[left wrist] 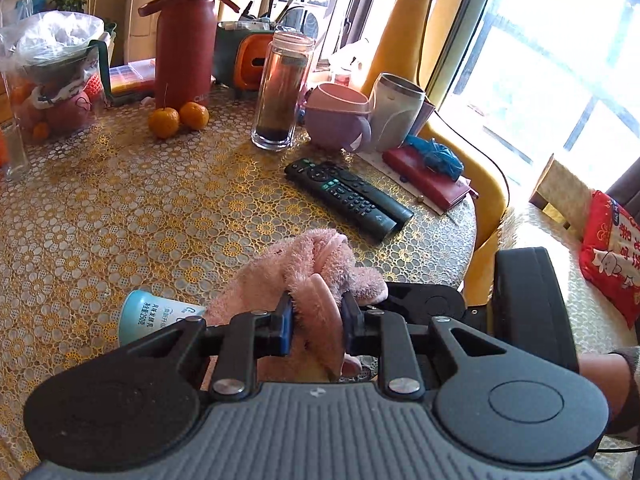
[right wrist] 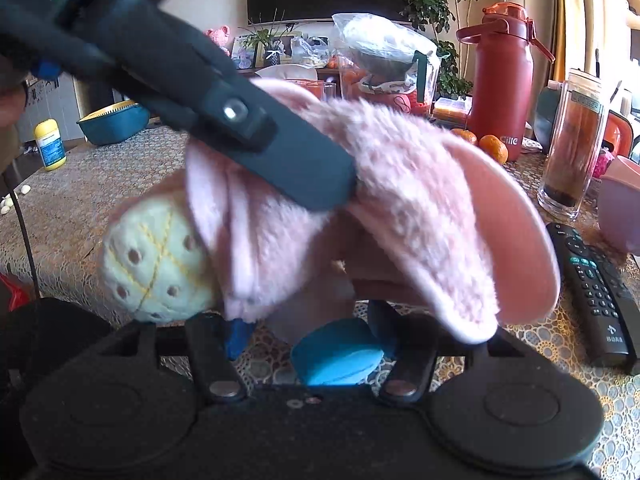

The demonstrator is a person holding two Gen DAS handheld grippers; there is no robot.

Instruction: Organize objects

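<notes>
Clamping the pink plush toy [left wrist: 320,280] low in frame, the left hand-held gripper [left wrist: 316,320] grips its ear above the tabletop [left wrist: 120,220]; right hand-held gripper [right wrist: 308,332] pinches its underside.

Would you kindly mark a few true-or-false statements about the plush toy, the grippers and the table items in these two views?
1. The left gripper is shut on the fluffy pink plush toy. True.
2. Two black remote controls lie side by side on the gold lace tablecloth. True.
3. The tall dark-red flask lies on its side. False: it stands upright.
4. The two small oranges sit inside the lilac mug. False: they rest on the tablecloth by the flask.
</notes>
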